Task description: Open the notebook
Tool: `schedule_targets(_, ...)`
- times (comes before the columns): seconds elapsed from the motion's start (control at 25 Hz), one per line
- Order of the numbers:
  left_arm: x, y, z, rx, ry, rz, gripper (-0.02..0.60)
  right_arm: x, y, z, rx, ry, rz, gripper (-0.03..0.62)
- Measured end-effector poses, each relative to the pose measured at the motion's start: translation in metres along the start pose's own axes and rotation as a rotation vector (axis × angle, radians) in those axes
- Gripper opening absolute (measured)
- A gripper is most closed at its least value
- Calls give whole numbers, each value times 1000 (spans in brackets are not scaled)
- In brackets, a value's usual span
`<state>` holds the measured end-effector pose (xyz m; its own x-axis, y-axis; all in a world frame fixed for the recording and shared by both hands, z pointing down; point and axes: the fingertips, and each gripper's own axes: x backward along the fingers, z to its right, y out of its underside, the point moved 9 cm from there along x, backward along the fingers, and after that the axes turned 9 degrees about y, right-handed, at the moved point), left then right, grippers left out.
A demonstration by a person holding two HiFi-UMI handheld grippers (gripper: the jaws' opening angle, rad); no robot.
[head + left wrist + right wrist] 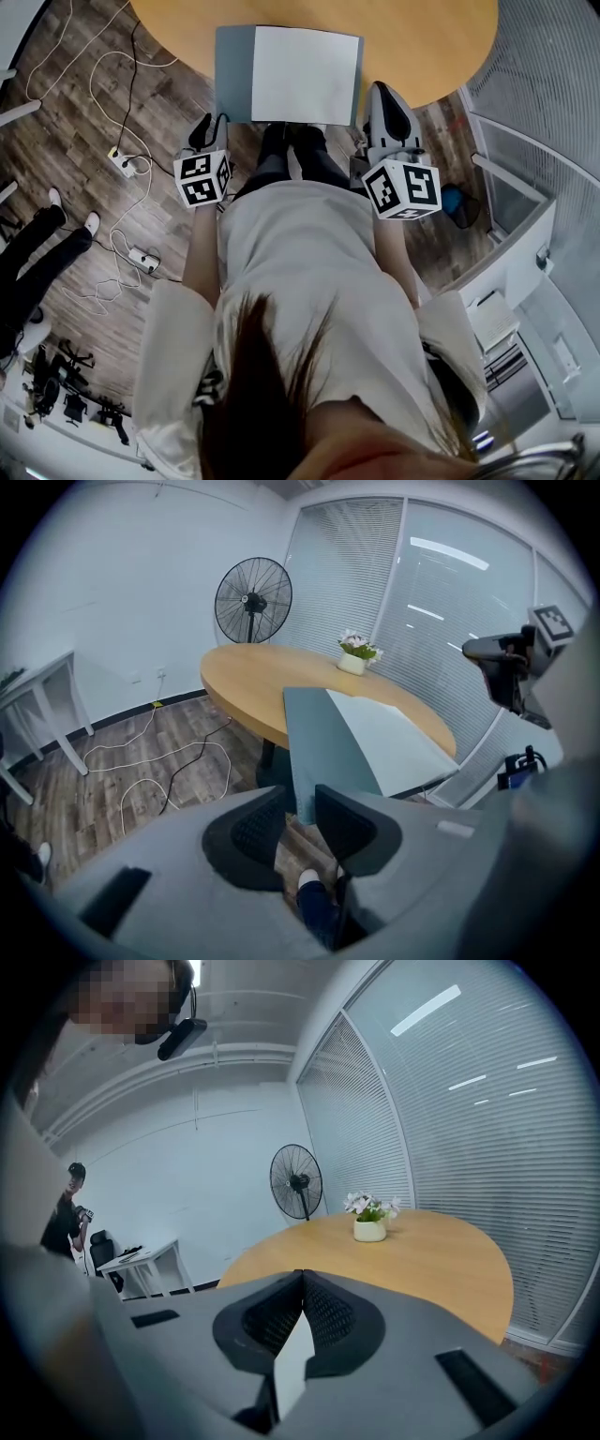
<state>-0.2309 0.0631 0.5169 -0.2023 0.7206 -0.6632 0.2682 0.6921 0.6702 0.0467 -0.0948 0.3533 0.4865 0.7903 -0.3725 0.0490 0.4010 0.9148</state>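
Notebook (281,75) lies open on the round wooden table (431,47), at the near edge, right in front of both grippers.

White cables (112,84) and a power strip (124,161) lie on the floor, off to the left of the left gripper (204,129). This gripper points at the notebook's left side. Its jaws are spread apart. The near corner of the grey-blue cover (323,747) sticks out past the table edge and sits in the gap between the jaws. The pads do not squeeze it. Far ahead of the left gripper, a bit to its left, a black fan (253,597) stands behind the table. A small pot of flowers (354,656) stands on the table beyond the notebook.

To the right of the cover lies the white page (305,75). The right gripper (382,94) is at the right edge of this page. Its jaws are pressed together, pinching the edge of the white page between them. From the right gripper (302,1279), the pot of flowers is ahead and a little to its right.
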Motion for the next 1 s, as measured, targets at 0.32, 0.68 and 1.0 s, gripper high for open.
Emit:
schedule_targets(0.32,11,-15,2,-21,1,56,99,0,-4,-4,3,-11,25,1)
schedule_targets(0.68,22,-45,13,-125,-13,147,18,8,-14,-1,4,-4,54,0)
schedule_targets(1.0,24,-82,20,-171,7,232,17,10,-31,4,22,-11,88,0)
